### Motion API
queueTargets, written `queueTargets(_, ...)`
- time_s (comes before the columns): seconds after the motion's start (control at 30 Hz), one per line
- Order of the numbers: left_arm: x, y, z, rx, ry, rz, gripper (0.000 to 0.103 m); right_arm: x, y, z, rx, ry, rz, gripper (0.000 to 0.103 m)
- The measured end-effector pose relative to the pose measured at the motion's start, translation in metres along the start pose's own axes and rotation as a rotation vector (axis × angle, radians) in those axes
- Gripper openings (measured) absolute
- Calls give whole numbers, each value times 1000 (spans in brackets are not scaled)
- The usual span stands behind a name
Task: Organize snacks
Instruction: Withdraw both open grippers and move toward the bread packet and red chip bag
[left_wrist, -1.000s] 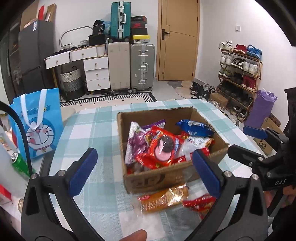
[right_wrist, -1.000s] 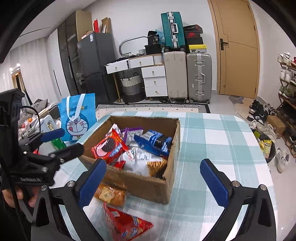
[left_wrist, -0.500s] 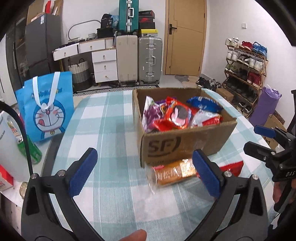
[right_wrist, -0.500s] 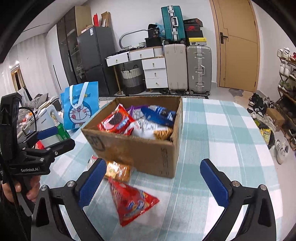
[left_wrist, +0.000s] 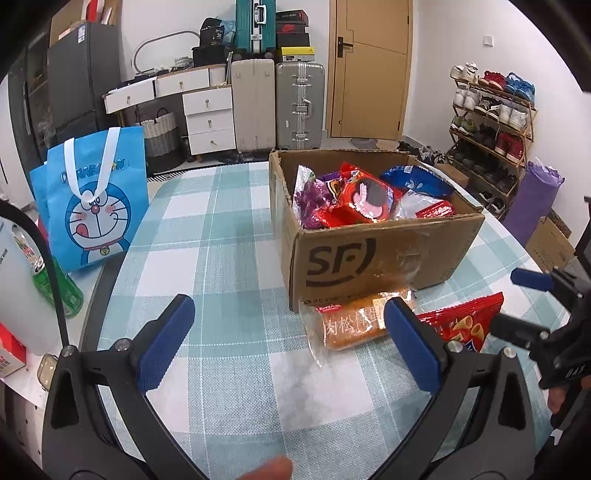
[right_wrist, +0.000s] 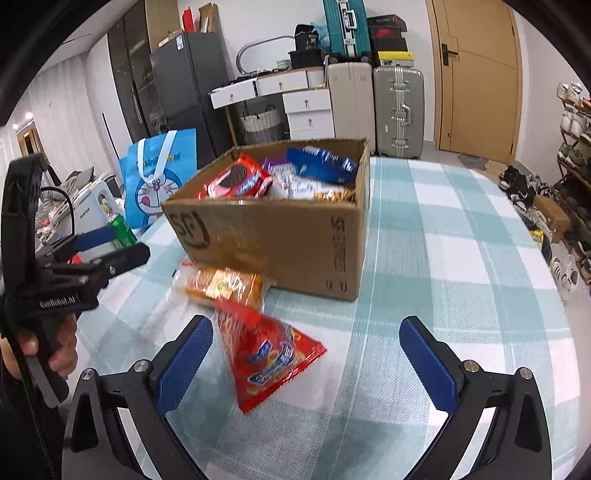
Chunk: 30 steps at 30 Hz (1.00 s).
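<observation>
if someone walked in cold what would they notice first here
Probably the open cardboard box in the middle of the checked table, stuffed with bright snack packs. Next, the two snacks lying loose in front of it: a red chip bag between the right gripper fingers and a clear-wrapped orange pastry pack against the box. At the table's left edge stands a blue cartoon cat bag.

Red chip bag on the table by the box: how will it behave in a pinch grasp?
The red chip bag looks puffy and crinkled, so probably light and floppy, deforming between pads. Its glossy film may slip. Contents likely crush if squeezed hard; the right gripper stands open around it.
</observation>
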<state>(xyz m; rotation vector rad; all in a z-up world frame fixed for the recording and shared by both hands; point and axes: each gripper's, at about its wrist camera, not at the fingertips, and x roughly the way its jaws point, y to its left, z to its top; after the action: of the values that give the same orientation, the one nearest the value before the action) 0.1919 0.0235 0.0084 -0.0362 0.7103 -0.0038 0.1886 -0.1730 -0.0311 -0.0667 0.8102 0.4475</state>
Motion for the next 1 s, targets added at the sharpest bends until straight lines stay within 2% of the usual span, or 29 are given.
queueTargets(0.27, 5, 1, -4, -1, 15, 7, 102, 21, 10, -11, -29, 76, 23, 103)
queueTargets(0.53, 6, 1, -6, 0, 17, 4, 102, 42, 17, -18, -57, 152, -38, 103)
queueTargets(0.7, 9, 1, -7, 3, 27, 8, 102, 41, 9, -22, -72, 173, -74, 103)
queueTargets(0.83, 13, -1, -8, 7, 33, 5, 102, 35, -6, -25, -38, 158, -98, 103)
queueTargets(1.0, 14, -2, -9, 10, 35, 6, 102, 36, -7, -24, -42, 159, -57, 103)
